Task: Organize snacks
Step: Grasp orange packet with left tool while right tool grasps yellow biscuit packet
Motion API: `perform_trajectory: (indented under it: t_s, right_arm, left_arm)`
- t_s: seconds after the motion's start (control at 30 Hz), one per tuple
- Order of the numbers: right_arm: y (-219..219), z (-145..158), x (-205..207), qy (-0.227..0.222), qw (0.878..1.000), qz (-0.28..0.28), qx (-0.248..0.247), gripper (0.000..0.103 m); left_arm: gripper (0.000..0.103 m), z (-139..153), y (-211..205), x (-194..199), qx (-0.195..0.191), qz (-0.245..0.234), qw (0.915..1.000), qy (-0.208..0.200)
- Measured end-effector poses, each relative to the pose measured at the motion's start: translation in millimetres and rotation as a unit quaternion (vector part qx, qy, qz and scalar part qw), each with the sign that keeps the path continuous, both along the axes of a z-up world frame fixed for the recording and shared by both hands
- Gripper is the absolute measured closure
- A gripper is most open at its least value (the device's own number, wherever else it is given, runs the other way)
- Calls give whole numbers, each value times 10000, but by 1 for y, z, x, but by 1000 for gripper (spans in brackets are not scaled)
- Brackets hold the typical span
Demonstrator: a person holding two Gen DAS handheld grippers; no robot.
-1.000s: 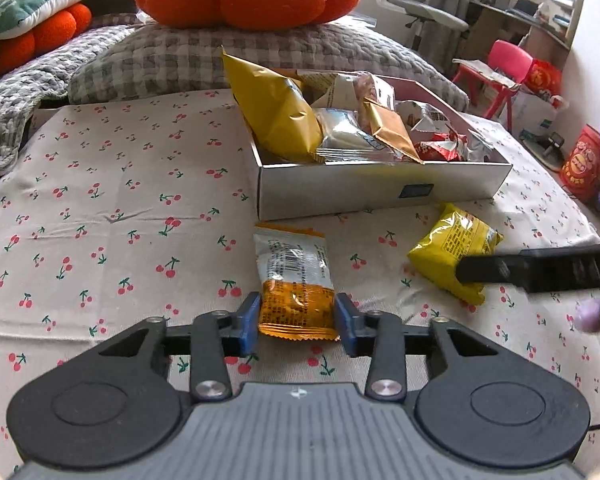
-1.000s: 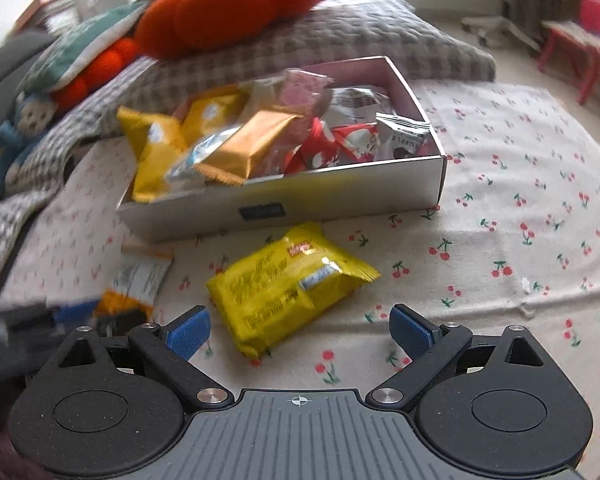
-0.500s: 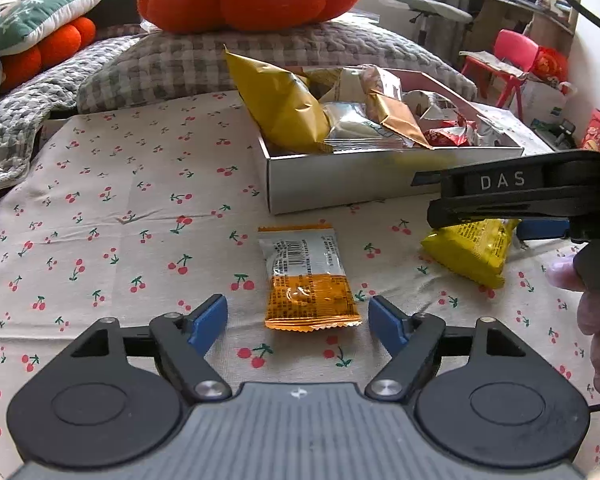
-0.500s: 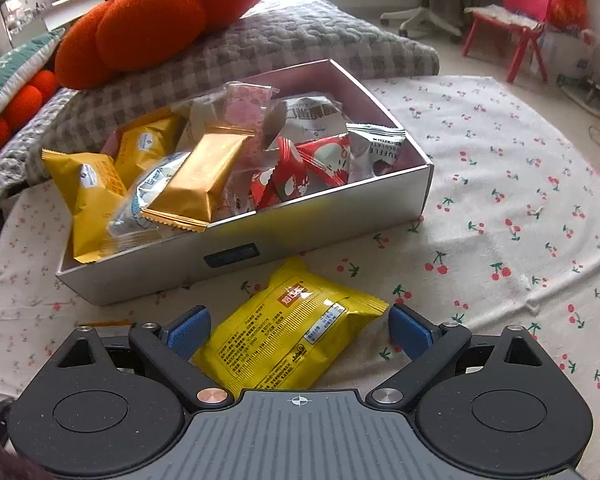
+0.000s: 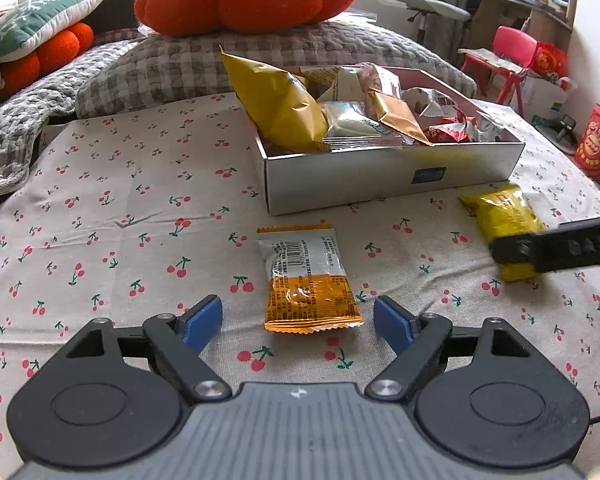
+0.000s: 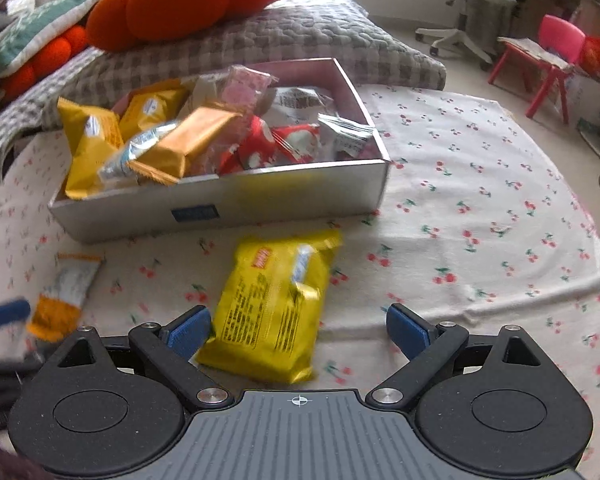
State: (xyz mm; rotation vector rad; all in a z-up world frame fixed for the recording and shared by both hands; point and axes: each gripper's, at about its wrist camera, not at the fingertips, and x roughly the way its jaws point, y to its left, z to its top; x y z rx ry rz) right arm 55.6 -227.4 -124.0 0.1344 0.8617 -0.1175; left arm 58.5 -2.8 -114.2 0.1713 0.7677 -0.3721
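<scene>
- In the left wrist view, the right gripper's arm [image 5: 560,249] crosses the right edge, blurred, hiding the yellow packet's [image 5: 504,216] lower end.
- In the right wrist view, the orange-and-white packet [image 6: 62,298] at lower left is motion-blurred, its print unreadable.

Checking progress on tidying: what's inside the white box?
The box holds piled snack packets: yellow, gold, red, silver. Whatever lies beneath the pile is covered.
</scene>
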Motion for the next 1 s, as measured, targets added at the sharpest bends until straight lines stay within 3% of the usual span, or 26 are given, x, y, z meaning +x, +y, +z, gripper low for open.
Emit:
perform_trajectory:
  t_s: [0.17,0.4,0.63,0.8,1.0]
  right_arm:
    - [-12,-5,-10,92,9996,121,-228,8]
    - [-13,-13,-23,-450,9965,680,-191,8]
    - [-4,-12,-15,-644,9928,1007,-65,9]
    - [3,-11,-12,-739,9912,1094,-119,19]
    - [1,-8,-12,-792,9906,1110,-85,42]
  left_arm:
    - [17,-1,-1,1,29,-25,10000,-29]
    - [14,-3,-2,0,3,-13,9999,-120]
    - [15,-6,-1,-2,-75,-3,9994,-327]
    - [30,-5,-3,-3,-131,-7,9991,-402]
    - [48,-2,-8,-2,-157,-55,9990,-425]
